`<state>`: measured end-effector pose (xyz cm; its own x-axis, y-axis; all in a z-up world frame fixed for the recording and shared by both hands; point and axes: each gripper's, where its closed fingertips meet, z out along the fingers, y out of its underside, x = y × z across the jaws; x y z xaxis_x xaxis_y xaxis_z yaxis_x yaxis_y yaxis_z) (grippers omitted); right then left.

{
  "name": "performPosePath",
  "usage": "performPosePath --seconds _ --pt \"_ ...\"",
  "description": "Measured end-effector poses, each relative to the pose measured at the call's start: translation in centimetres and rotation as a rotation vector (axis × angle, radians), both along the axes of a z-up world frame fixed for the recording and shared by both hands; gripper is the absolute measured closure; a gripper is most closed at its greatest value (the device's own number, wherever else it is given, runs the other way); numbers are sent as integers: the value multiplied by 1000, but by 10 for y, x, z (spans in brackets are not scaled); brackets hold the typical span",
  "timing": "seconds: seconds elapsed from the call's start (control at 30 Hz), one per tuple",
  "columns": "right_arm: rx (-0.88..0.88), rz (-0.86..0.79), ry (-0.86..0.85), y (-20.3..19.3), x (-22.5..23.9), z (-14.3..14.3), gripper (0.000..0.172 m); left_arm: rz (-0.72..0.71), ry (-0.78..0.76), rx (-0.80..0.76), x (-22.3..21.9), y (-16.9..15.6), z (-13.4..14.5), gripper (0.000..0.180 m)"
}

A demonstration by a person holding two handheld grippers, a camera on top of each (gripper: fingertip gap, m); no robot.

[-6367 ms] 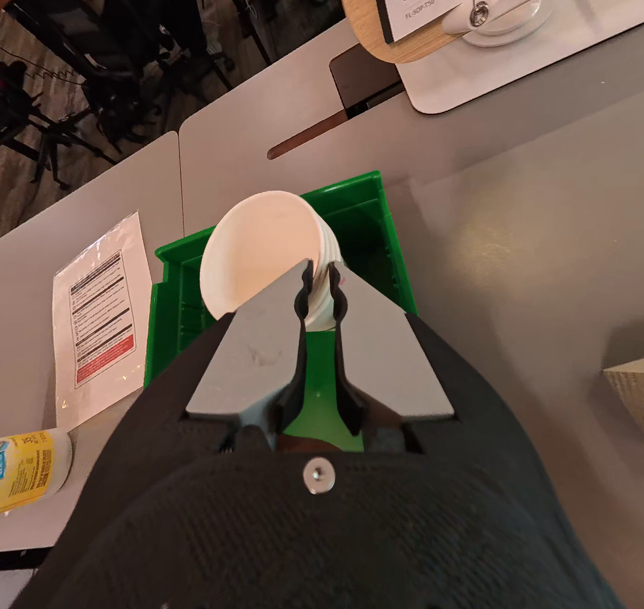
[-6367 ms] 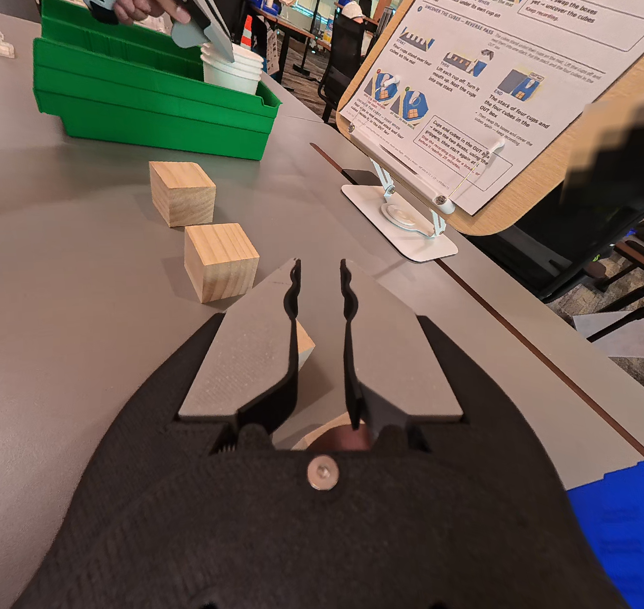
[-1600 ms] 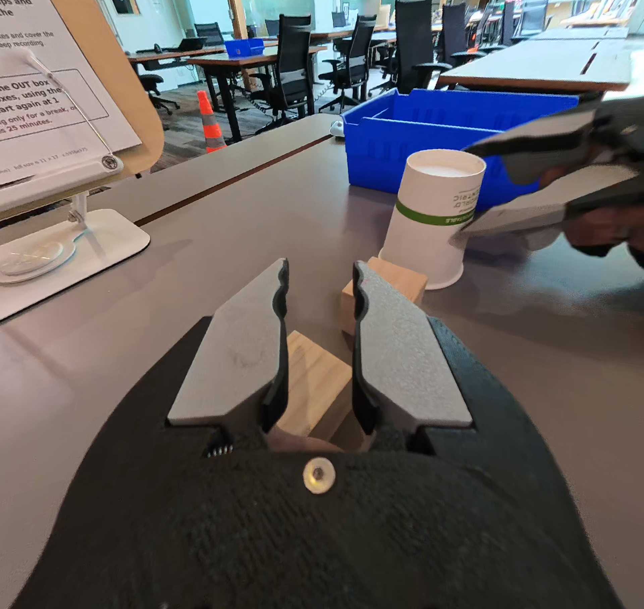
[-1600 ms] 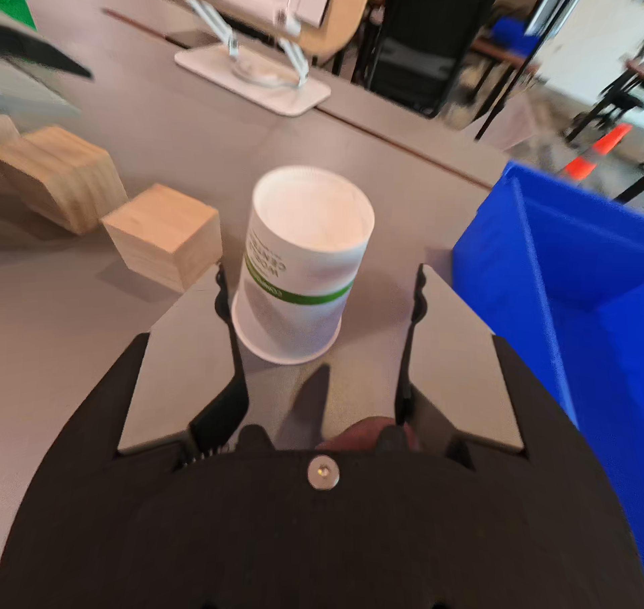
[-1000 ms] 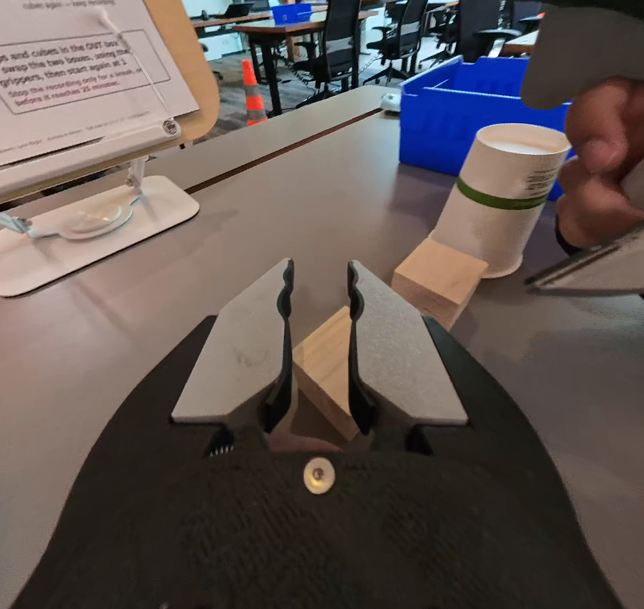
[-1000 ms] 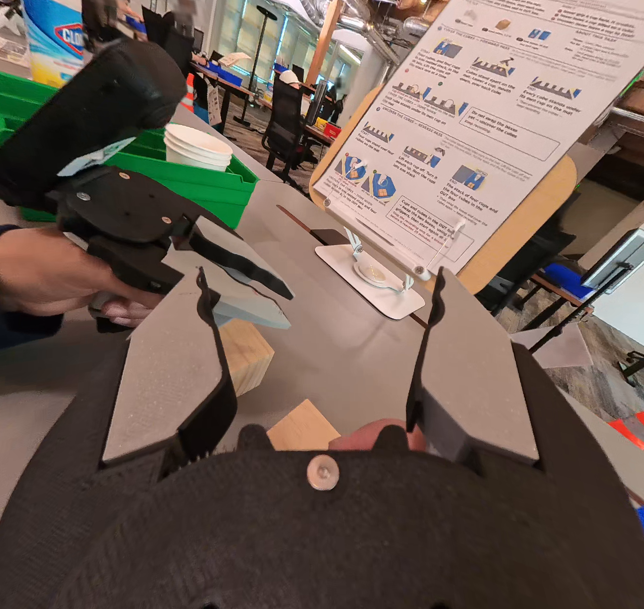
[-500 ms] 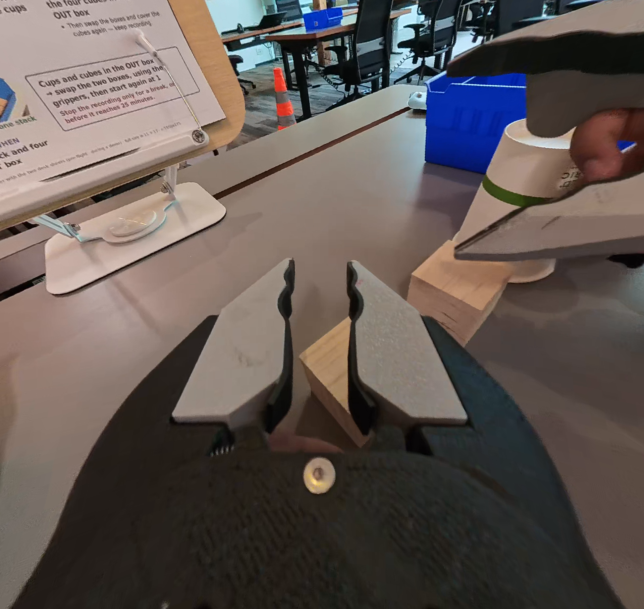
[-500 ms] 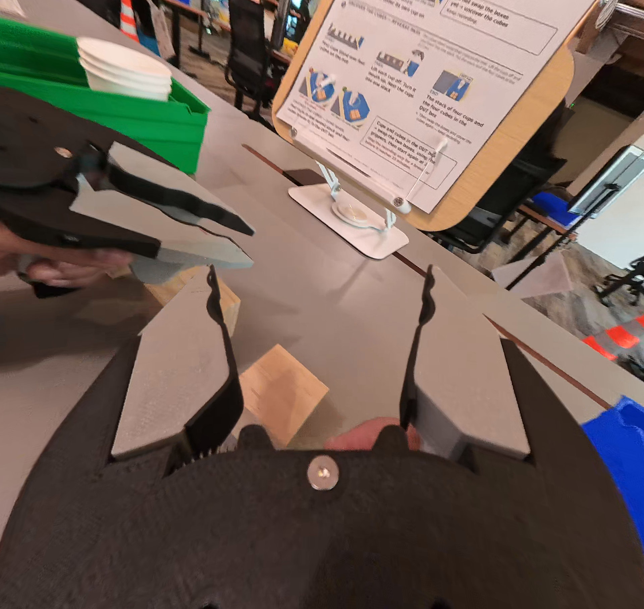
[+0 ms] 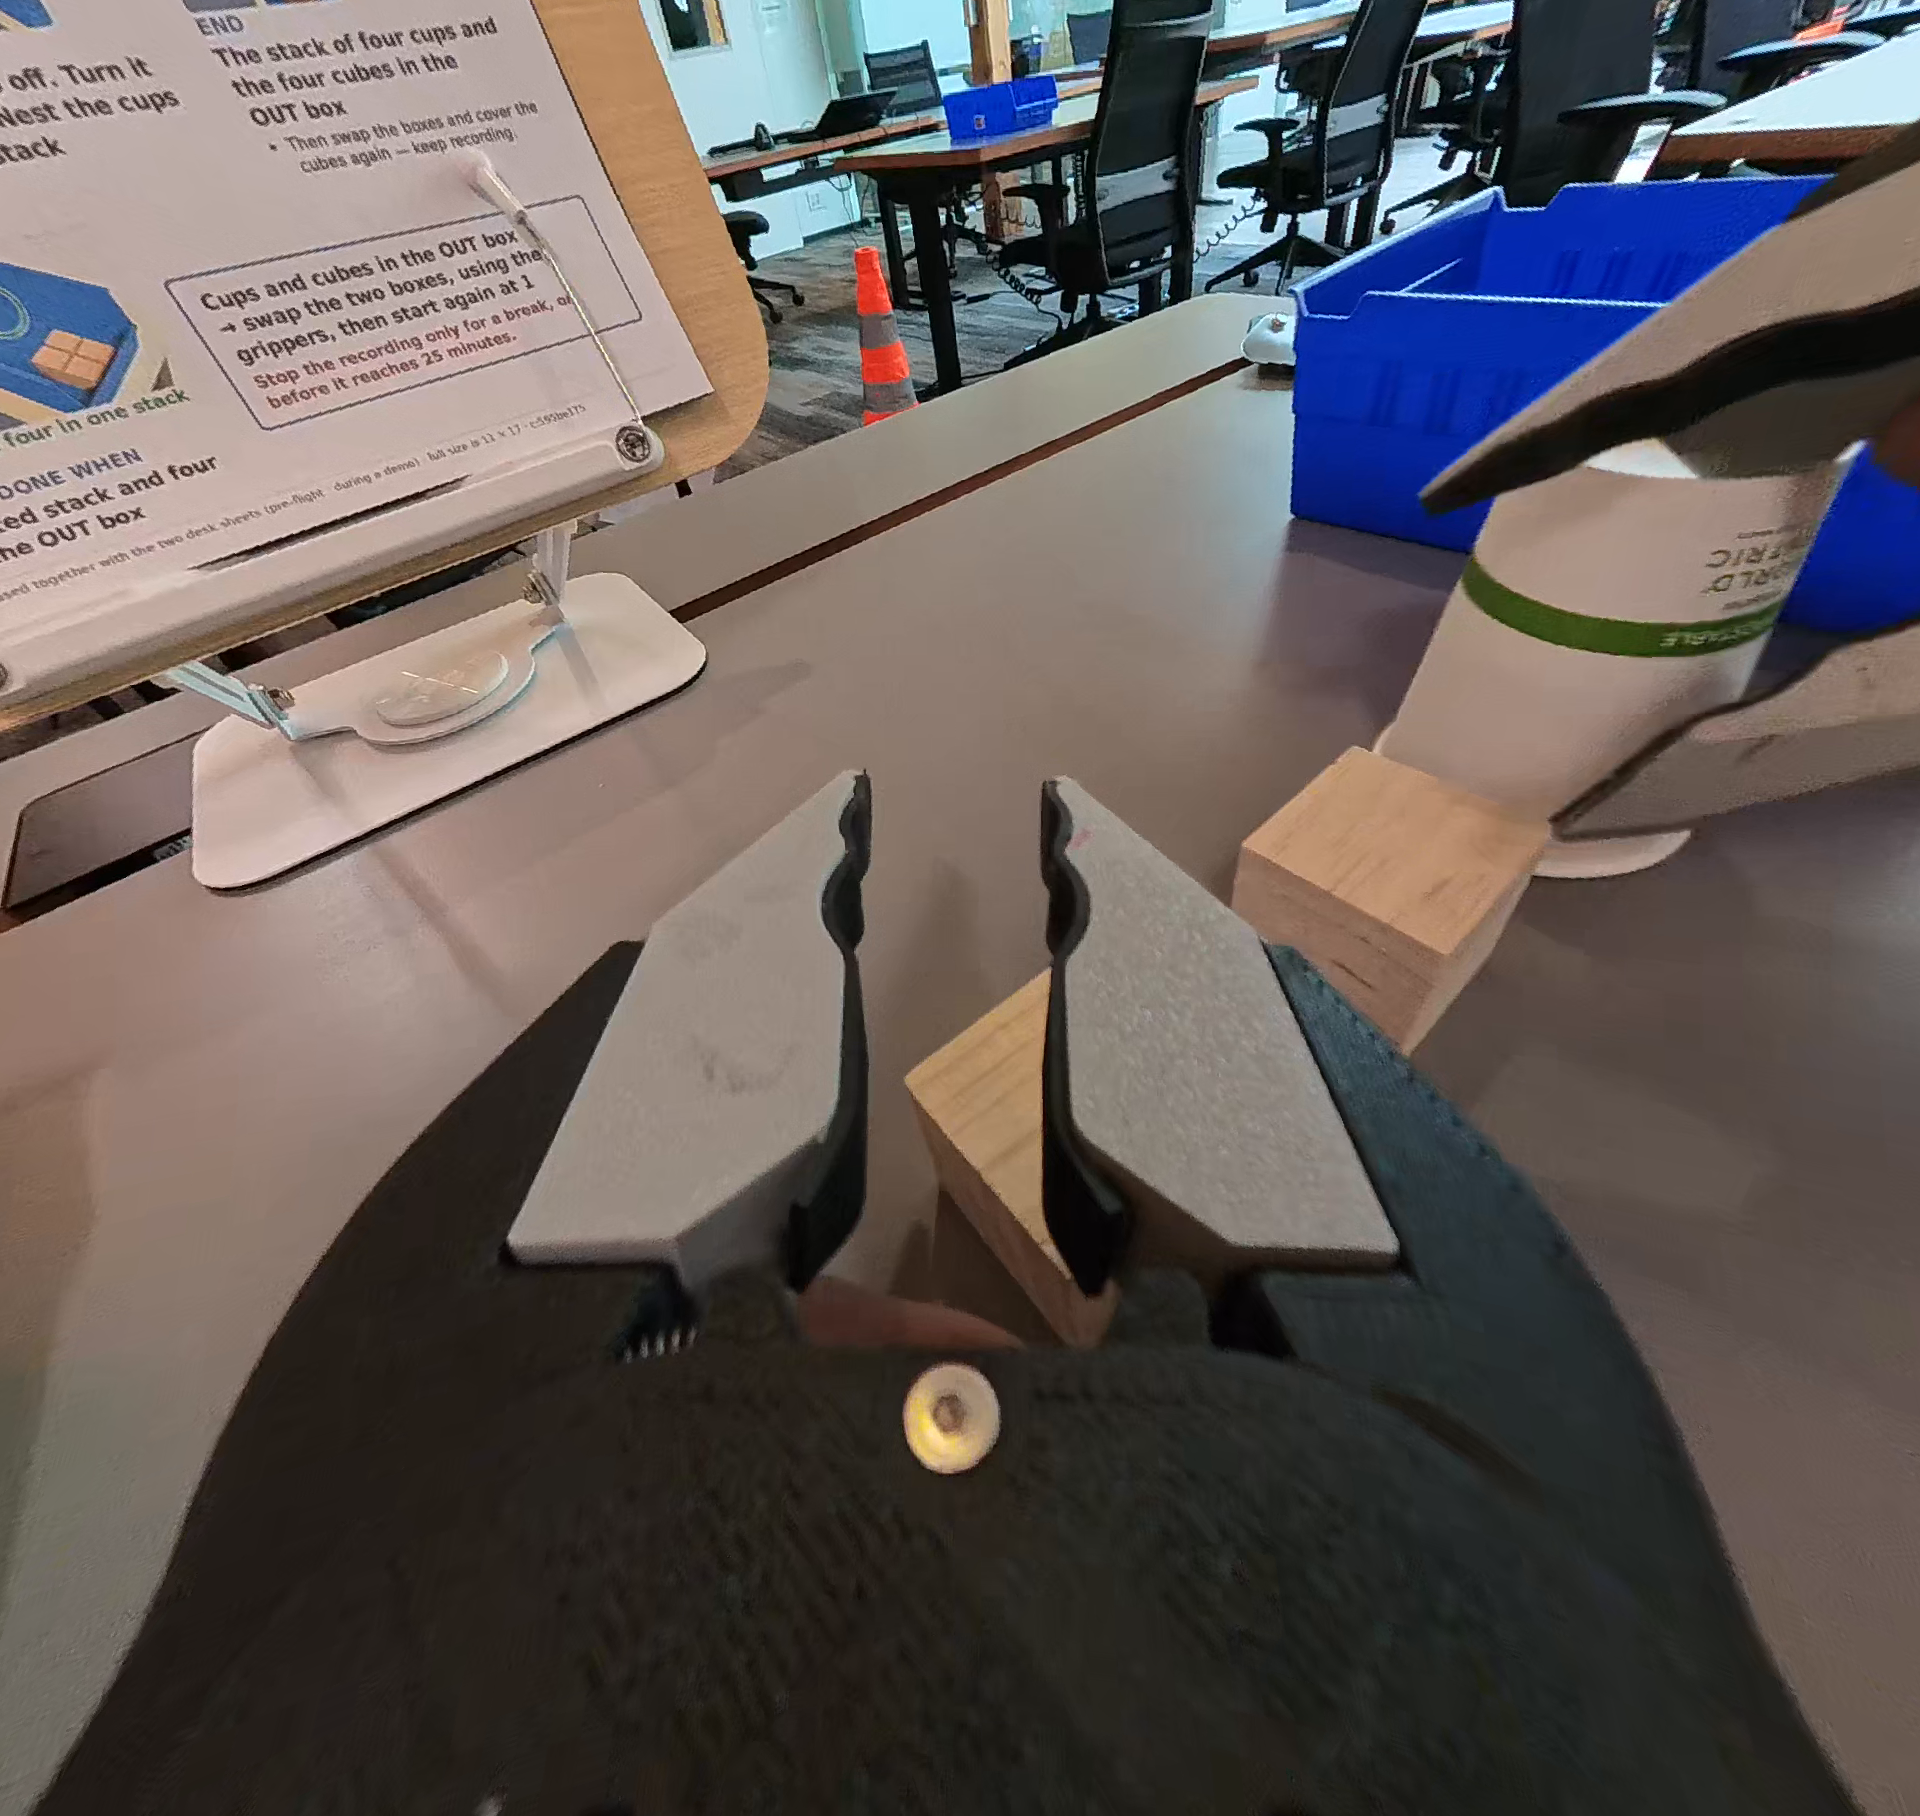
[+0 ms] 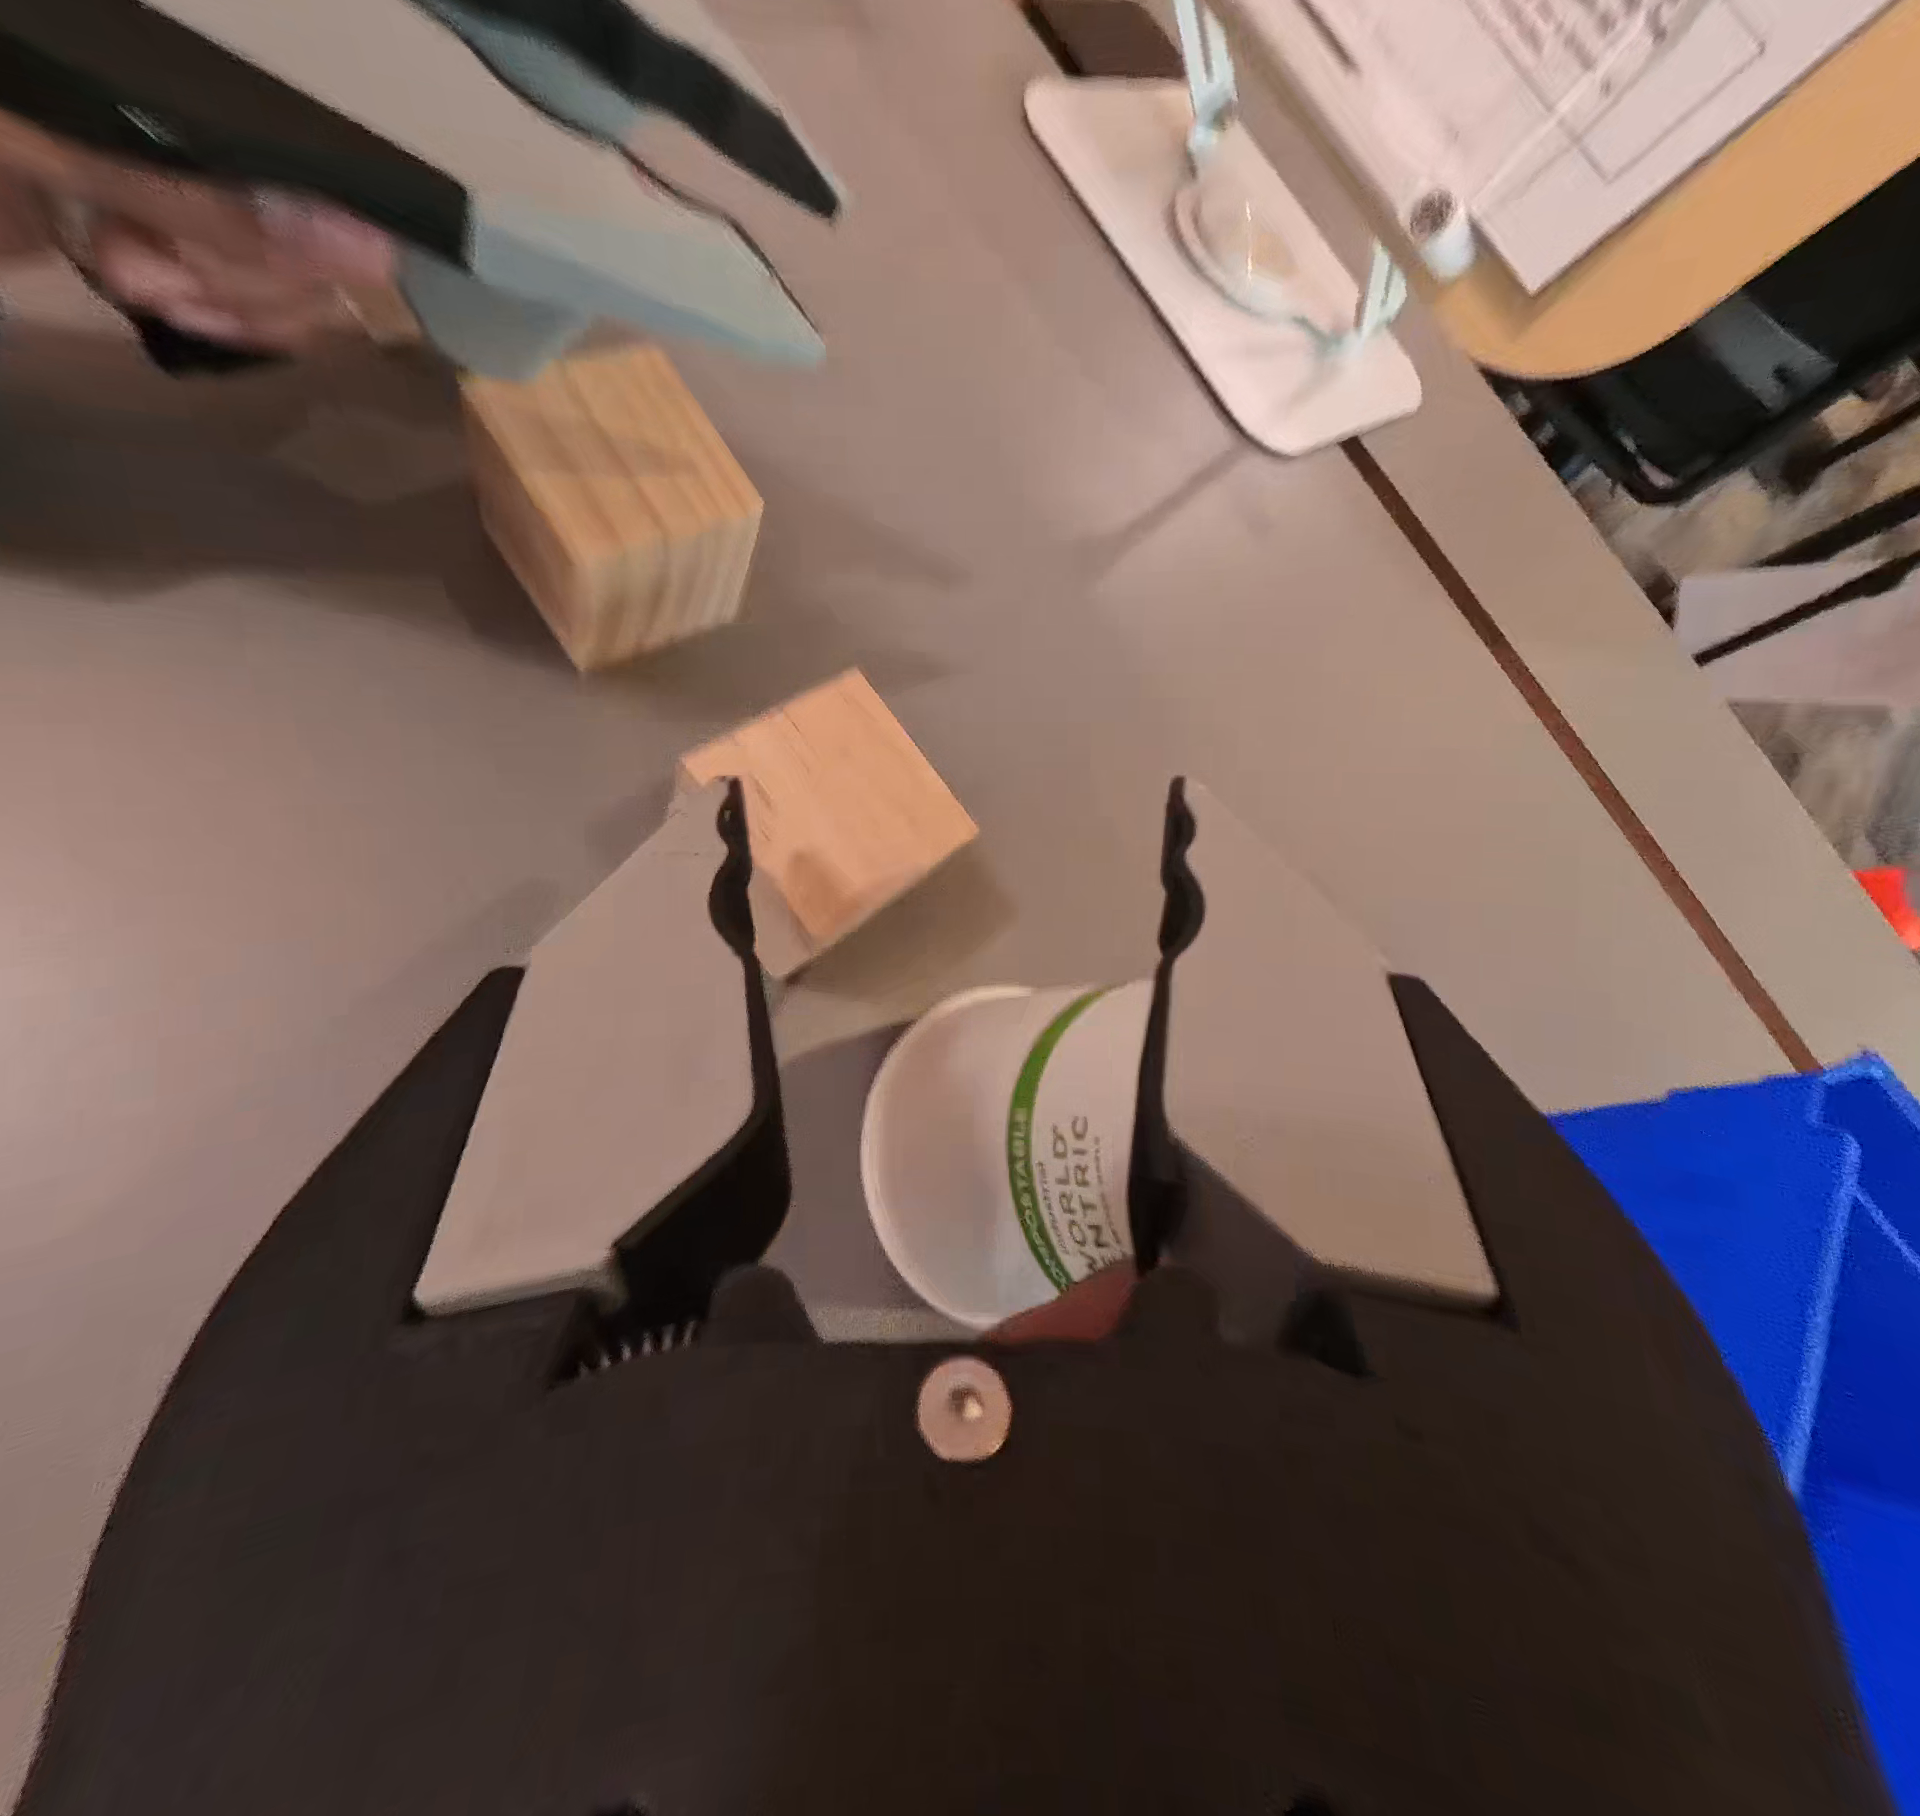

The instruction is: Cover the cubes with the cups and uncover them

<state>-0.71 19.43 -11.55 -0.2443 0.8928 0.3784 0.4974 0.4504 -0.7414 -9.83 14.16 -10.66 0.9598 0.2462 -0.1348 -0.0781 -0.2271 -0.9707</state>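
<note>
My left gripper is open with nothing between its pads, low over the grey table. One wooden cube lies under its right finger, and a second cube lies further right. A white cup with a green band stands upside down beside the second cube. My right gripper is open and straddles that cup. Its right finger is against the cup and a gap shows at its left pad. Its fingers show above and below the cup in the left wrist view. The two cubes lie ahead.
A blue bin stands behind the cup and shows at the right of the right wrist view. An instruction board on a white stand is at the back left. My left gripper hovers over the far cube.
My right gripper swung from looking across the table down onto the cup, and its fingers narrowed around it. My left gripper stayed open and drifted slightly over the near cube.
</note>
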Motion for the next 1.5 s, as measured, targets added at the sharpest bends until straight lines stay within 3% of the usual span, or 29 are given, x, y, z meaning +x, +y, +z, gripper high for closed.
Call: performPosePath --seconds 0.1,0.2,0.43,0.6,0.77,1.0,1.1,1.13,1.37,1.5 --pt "60 -71 -1 22 -1 -2 101 -5 12 6 2 1 2 150" --pt "12 -74 33 25 -2 5 104 -2 23 -2 3 1 0 150" --pt "-215 21 444 -3 -11 75 118 3 8 8 0 0 1 150" --pt "-255 93 562 -23 -13 84 119 11 46 41 0 -1 9 150" --pt "-291 -3 685 -5 -11 95 130 17 48 47 -2 -2 10 150" --pt "-279 12 658 -8 -14 85 135 24 50 44 -4 -3 10 151" --pt "-249 96 698 -24 -6 88 169 13 96 38 -2 -4 12 152" --pt "-237 116 707 -27 -5 88 172 19 111 40 -4 -5 14 153" --pt "-204 163 605 -44 -14 64 172 39 47 73 -12 -9 16 152" --pt "-222 173 558 -49 -17 56 161 36 36 95 -11 -10 19 149"
